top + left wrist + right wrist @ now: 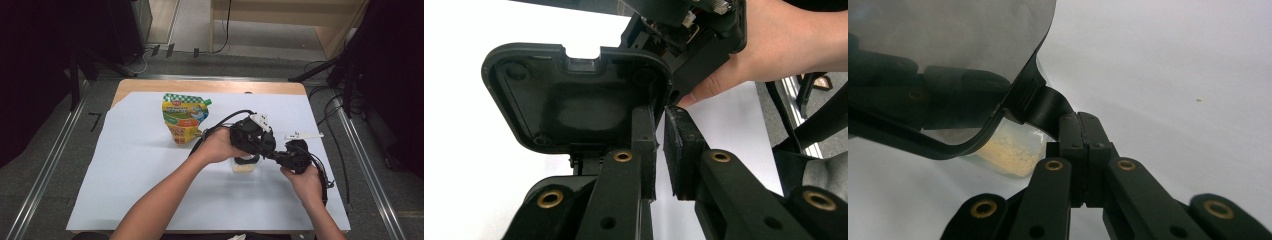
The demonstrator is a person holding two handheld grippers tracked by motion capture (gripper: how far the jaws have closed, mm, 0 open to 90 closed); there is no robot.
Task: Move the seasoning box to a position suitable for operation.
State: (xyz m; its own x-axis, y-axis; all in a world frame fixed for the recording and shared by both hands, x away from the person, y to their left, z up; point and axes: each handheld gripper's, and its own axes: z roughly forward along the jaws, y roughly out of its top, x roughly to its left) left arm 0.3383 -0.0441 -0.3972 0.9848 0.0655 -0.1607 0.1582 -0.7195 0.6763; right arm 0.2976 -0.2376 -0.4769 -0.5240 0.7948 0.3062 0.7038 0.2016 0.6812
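Forearms come in from the near edge of the tabletop (pixel 150 175), which is covered by a white sheet, and both hands meet just right of centre over a small clear container (pixel 243 167) holding a layer of pale yellow crumbs. The right claw (pixel 1079 120) is pressed fully together on the black latch tab (pixel 1045 107) that sticks out from the rim of the container's lid (pixel 948 40), which is raised and tilted above the tub. The left claw (pixel 660 115) is narrow, with only a slim gap between its pads and its tips at a corner of the lid's underside; whether the rim is actually pinched there is hard to make out. Judging from this, the lid is being worked open, and the risks are plain: the thin tab could slip out of the right claw, or a hard upward pull could tip the light tub and scatter its crumbs, since nothing appears to pin its base. Both claw bodies hide most of the container from above, and how the lid joins it cannot be seen. Farther back, well apart, a printed yellow and green pouch (pixel 184 119) lies flat, its lettering too small to read.
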